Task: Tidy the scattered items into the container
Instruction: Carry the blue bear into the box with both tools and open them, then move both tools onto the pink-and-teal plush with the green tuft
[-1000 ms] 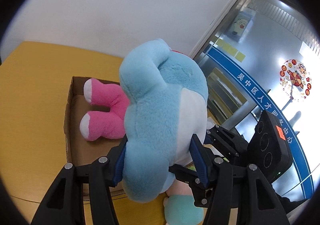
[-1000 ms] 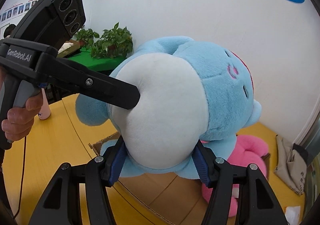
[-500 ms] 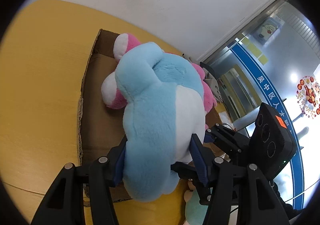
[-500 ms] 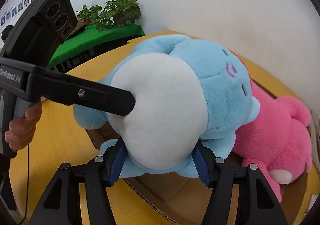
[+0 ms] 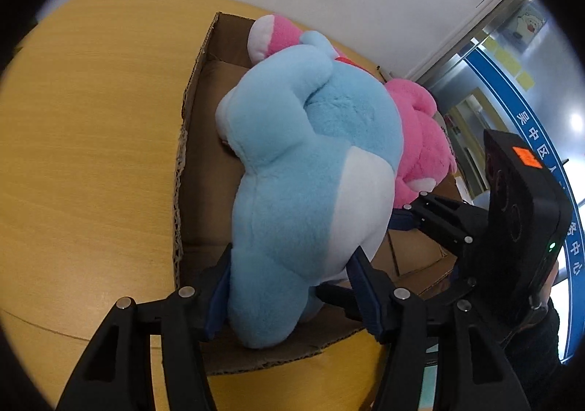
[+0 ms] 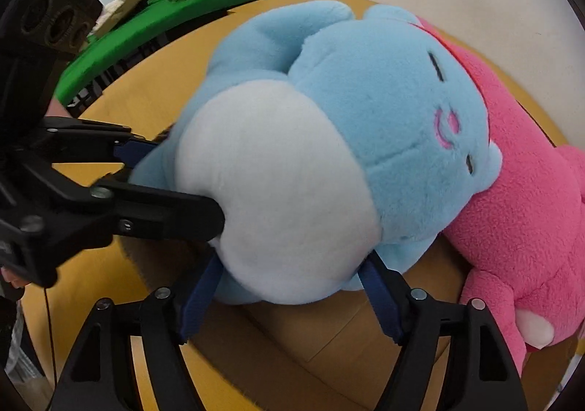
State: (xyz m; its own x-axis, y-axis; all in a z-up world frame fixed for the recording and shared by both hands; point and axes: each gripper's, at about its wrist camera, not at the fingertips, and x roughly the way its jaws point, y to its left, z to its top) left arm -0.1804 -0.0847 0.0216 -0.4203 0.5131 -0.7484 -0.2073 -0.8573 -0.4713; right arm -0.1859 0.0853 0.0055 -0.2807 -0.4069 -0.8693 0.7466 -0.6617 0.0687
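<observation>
Two grippers, your left gripper (image 5: 289,279) and right gripper (image 6: 289,297), pinch the blue plush (image 5: 307,169) over the cardboard box (image 5: 199,82), pink plush (image 6: 530,228) boxed at 2 o'clock; release remains.

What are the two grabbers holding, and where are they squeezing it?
Both hold the blue plush toy. The left gripper pinches its lower body, and the right gripper pinches around its white belly, over the cardboard box beside the pink plush toy.

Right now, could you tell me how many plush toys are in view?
2: a blue plush toy gripped over the cardboard box, and a pink plush toy lying inside it. Others may be hidden.
</observation>
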